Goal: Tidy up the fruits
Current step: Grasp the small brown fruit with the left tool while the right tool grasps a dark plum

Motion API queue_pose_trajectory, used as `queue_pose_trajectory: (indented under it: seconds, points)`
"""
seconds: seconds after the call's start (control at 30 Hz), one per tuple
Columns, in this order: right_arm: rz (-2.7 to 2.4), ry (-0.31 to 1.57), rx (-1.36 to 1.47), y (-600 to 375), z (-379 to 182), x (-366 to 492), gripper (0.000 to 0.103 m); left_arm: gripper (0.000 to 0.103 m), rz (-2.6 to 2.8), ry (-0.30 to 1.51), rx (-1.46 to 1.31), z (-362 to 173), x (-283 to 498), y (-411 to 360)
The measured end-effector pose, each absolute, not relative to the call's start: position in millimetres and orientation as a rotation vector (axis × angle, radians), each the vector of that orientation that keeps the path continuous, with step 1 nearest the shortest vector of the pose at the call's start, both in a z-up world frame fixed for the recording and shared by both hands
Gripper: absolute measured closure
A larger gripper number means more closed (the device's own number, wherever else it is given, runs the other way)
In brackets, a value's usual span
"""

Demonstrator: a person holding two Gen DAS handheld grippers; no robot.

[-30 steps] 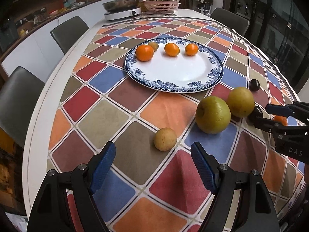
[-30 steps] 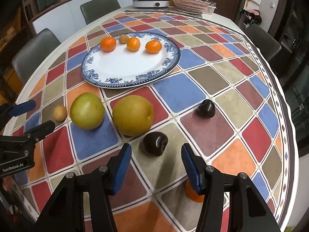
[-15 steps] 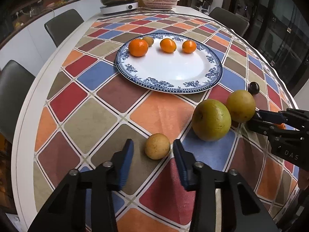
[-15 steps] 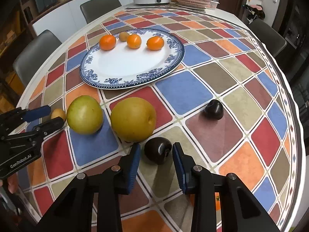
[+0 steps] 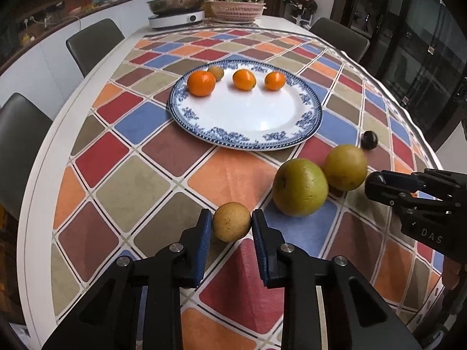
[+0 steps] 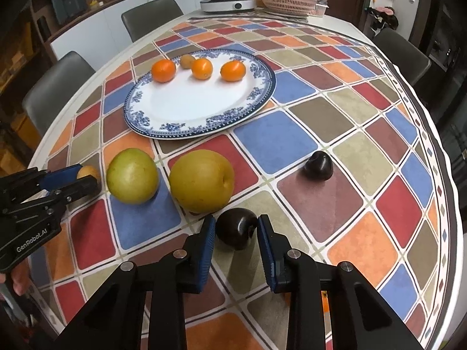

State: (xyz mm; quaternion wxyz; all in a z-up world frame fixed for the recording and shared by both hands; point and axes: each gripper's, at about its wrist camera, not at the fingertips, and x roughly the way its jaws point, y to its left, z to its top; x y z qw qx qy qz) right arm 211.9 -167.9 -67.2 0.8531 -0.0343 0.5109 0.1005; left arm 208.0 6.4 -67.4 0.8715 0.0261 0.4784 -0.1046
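My left gripper (image 5: 231,218) is closing, and its blue pads touch both sides of a small tan fruit (image 5: 231,225) on the checked tablecloth. My right gripper (image 6: 236,224) is closing too, its pads against a dark plum (image 6: 236,229). Between the two lie a green round fruit (image 5: 300,186) and a yellow one (image 5: 345,166). A second dark plum (image 6: 318,165) sits farther right. The blue-rimmed white plate (image 5: 245,143) holds three oranges (image 5: 201,83) and a small brown fruit (image 5: 216,73) along its far side.
An induction cooker with a pan (image 5: 176,19) and a pink basket (image 5: 236,10) stand at the table's far end. Grey chairs (image 5: 93,43) line the left and far right sides. The curved table edge (image 6: 455,233) runs close on the right.
Both grippers have gone from wide open to shut, the left onto the small tan fruit and the right onto the near dark plum. The left one also edged forward.
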Motion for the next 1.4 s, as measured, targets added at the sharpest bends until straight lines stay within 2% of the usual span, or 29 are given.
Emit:
queue_pose_trajectory:
  seconds: [0.7, 1.4]
  points:
    - [0.335, 0.906, -0.013, -165.6, -2.2, 193.0, 0.073, 0.075, -0.277, 0.854, 0.061, -7.9, 191.5, -7.8]
    - [0.391, 0.851, -0.031, -156.8, 32.8, 245.6, 0.073, 0.075, -0.285, 0.788, 0.081, 23.3, 233.0, -13.1]
